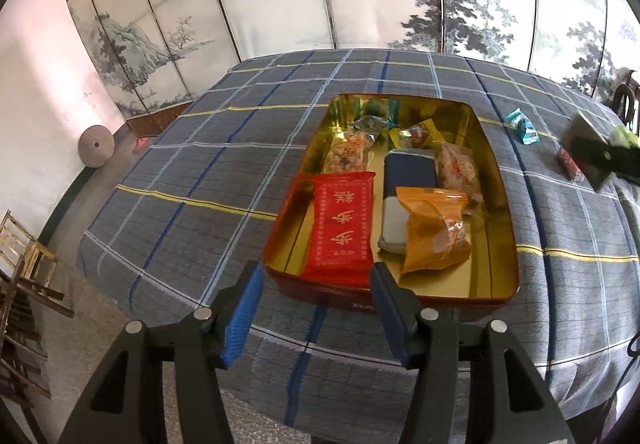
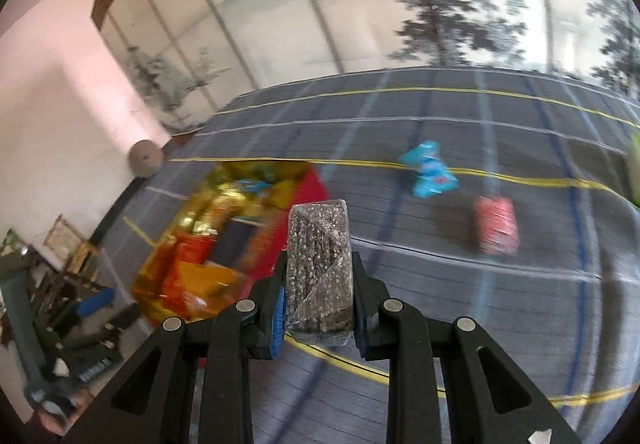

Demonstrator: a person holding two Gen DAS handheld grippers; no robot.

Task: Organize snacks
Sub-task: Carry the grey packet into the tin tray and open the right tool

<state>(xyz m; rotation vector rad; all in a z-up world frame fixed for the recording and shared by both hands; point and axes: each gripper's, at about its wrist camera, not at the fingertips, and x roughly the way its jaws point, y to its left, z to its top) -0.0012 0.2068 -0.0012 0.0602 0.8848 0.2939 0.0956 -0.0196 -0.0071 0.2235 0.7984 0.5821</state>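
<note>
Snacks, sorted into a gold-lined red tin [image 1: 496,228] at centre of the left wrist view, on a grey plaid-clothed counter [image 1: 200,180].

Contents of tin: red packet [image 1: 342,222] printed with large gold Chinese characters, at lower left of tin; orange packet [image 1: 434,230] beside it, lying partly over a pale packet [image 1: 390,226]; navy packet [image 1: 410,174] behind; clear bags of nut-like pieces [image 1: 346,152] and several small wrapped sweets further back. Tin front wall carries white letters "BA", the rest hidden.

Loose on counter: blue wrapped snack [image 1: 522,128] and small red packet [image 1: 570,164], right of frame; the right wrist view shows both sharper in position, blue [image 2: 430,170] above red [image 2: 496,226], though blurred.

Left claw [image 1: 316,310]: released, jaws apart, nothing between them, hanging just in front of the tin's near edge.

Right claw [image 2: 320,308]: clenched on a clear-wrapped dark bar speckled white [image 2: 320,268], held upright, above the counter right of the tin; only this view shows the bar. No writing legible on it.
</note>
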